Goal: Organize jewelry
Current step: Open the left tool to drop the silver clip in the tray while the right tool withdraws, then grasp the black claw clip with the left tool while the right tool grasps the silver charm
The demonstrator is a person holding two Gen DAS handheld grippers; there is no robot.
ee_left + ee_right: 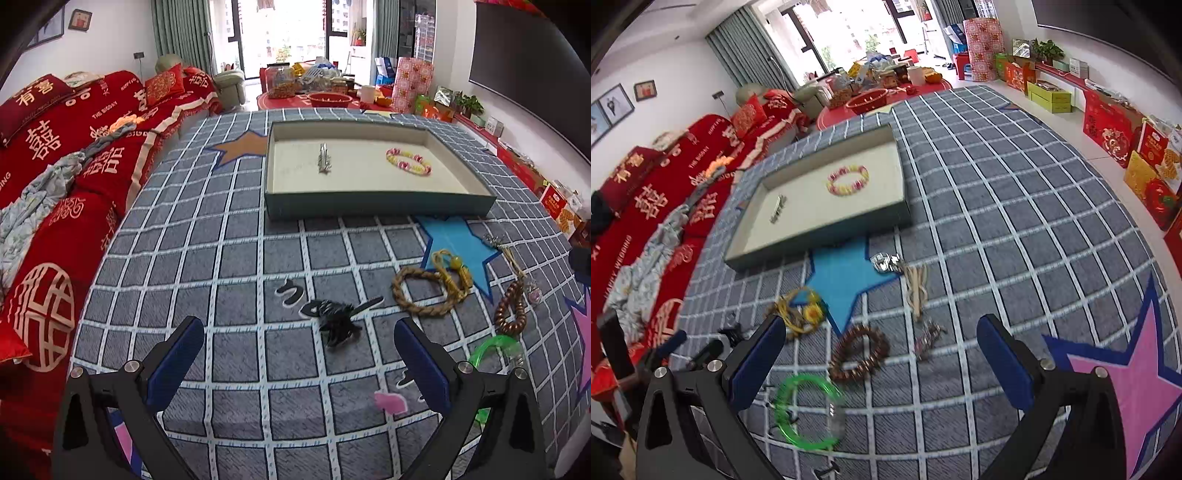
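The left hand-held gripper hung over the checked desk with its jaws wide apart and nothing between them, aimed at a black hair clip lying just ahead. The right hand-held gripper was likewise spread and empty, above a brown bead bracelet and a green bangle. The tray, farther back, already held a silver pin and a pink-and-yellow bracelet.

The clip looked light, stiff and springy, probably plastic; its toothed body seemed the safest place to pinch, across the narrow width. Its long axis ran slantwise, the thin tail pointing up and right toward a twisted rope bracelet. The beads would likely sag and roll; one side of the loop seemed best to pinch.
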